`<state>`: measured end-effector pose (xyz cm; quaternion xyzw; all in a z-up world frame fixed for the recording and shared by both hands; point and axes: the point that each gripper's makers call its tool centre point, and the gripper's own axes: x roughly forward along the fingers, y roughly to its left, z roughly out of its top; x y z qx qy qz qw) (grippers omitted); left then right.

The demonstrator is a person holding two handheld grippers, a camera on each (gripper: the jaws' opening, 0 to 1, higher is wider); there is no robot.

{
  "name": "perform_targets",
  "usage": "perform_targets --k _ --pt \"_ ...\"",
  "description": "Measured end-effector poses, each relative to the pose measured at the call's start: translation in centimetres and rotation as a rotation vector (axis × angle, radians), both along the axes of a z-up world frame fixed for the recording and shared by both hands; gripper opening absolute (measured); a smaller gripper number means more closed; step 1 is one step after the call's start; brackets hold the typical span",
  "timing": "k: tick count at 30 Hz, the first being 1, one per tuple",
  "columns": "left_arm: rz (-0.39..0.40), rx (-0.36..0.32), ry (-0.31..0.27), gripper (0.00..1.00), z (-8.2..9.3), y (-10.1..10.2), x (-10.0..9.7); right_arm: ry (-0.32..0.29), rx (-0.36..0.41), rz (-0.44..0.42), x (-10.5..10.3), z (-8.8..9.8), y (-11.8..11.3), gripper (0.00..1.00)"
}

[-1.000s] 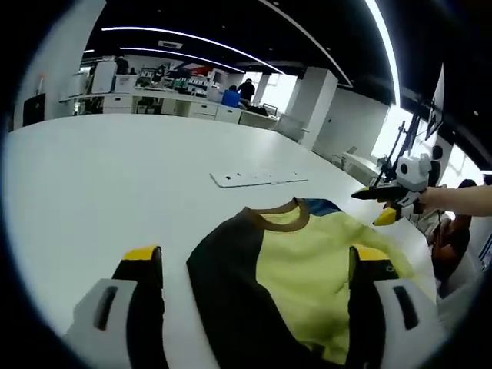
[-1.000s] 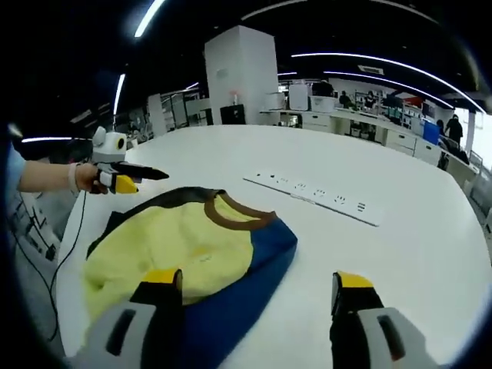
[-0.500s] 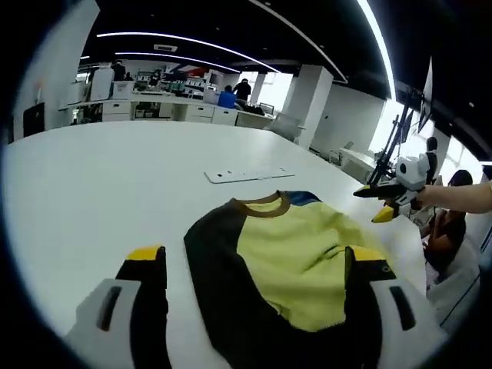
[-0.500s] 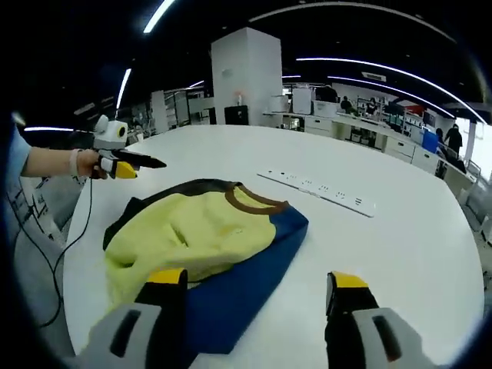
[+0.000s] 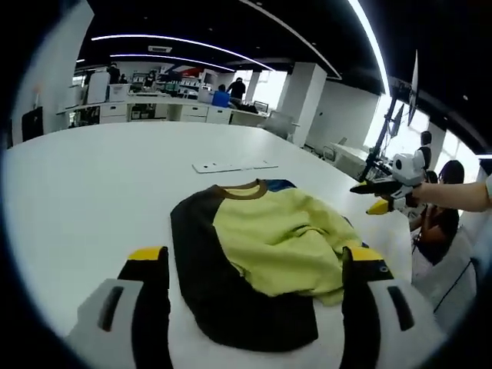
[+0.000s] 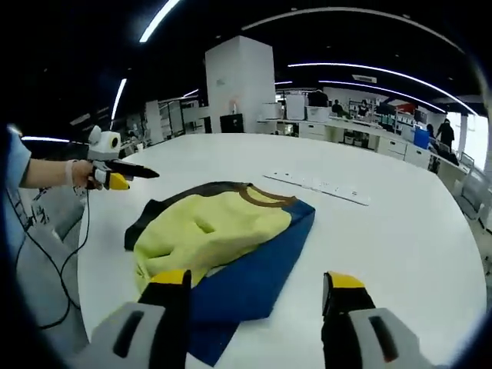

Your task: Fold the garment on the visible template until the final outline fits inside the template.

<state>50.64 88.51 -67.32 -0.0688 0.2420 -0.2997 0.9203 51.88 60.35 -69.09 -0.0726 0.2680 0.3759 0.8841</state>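
A folded garment lies on the white table: yellow front, brown collar, black sleeve side (image 5: pixel 207 277) in the left gripper view, blue side (image 6: pixel 257 265) in the right gripper view. The garment (image 5: pixel 269 246) sits just beyond my left gripper (image 5: pixel 257 269), which is open and holds nothing. My right gripper (image 6: pixel 254 288) is open too, hovering over the garment's (image 6: pixel 215 227) near blue edge. The right gripper (image 5: pixel 384 192) also appears at the right of the left gripper view, held by a hand. The left gripper (image 6: pixel 115 173) appears at the left of the right gripper view. No template outline is visible.
A white power strip (image 5: pixel 234 165) (image 6: pixel 319 187) lies on the table beyond the collar. The round white table (image 5: pixel 92 184) is bare to the left. A black cable (image 6: pixel 65 254) hangs off the table edge. Desks and people stand far behind.
Both cameras have pulled back and up, so the whole garment now shows as a compact fold. Both grippers stay open and hold nothing.
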Motion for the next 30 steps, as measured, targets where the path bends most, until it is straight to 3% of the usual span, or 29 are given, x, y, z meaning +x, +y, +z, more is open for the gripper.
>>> perform_targets --k 14,21,30 --pt "0.031 -0.007 -0.011 0.88 1.1 1.1 -3.9 0.007 0.009 -0.054 -3.4 -0.2 -3.3 0.66" --pt "0.056 -0.031 -0.022 0.86 1.6 1.1 -5.0 0.009 0.012 -0.038 -5.4 -0.6 -2.4 0.59" --pt "0.065 -0.021 -0.006 0.84 0.8 1.9 -6.2 0.011 0.004 -0.014 -6.9 -2.0 -1.0 0.53"
